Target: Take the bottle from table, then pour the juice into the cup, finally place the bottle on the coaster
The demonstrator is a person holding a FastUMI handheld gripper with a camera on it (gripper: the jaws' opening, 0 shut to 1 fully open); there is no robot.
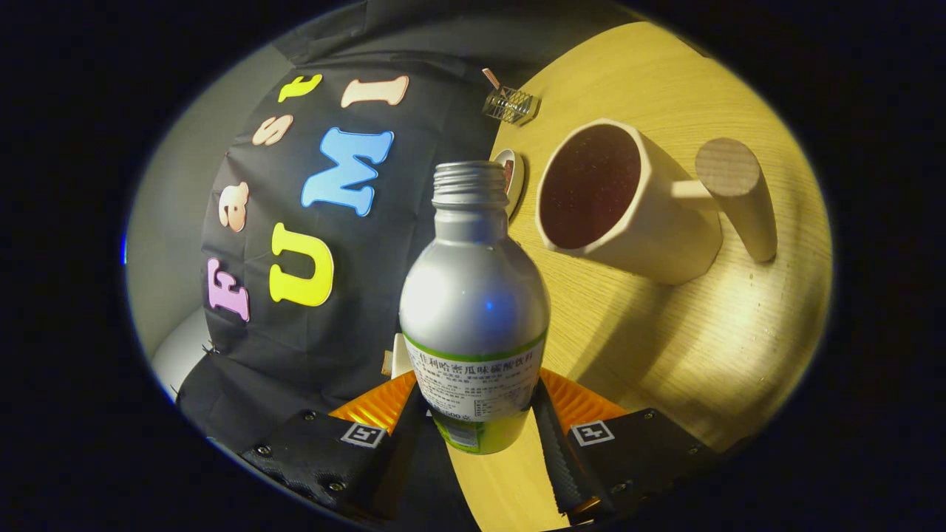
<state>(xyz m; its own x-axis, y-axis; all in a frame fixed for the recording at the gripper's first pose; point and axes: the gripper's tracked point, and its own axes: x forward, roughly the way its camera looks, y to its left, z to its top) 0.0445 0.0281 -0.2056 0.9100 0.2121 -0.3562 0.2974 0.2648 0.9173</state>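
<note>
My gripper is shut on a silver metal bottle with a green and white label; both fingers press on its lower body. The bottle has no cap and its threaded neck points away from me. The whole view is tilted, so the wooden table slants to the right. A cream cup with a round wooden handle stands on the table beyond the bottle and to its right, its dark inside facing me. A small round coaster lies just behind the bottle's neck, partly hidden by it.
A small clear wire-like holder sits at the table's far edge, beyond the coaster. The booth's black cloth wall hangs to the left of the bottle. Bare wood stretches in front of the cup, between it and my fingers.
</note>
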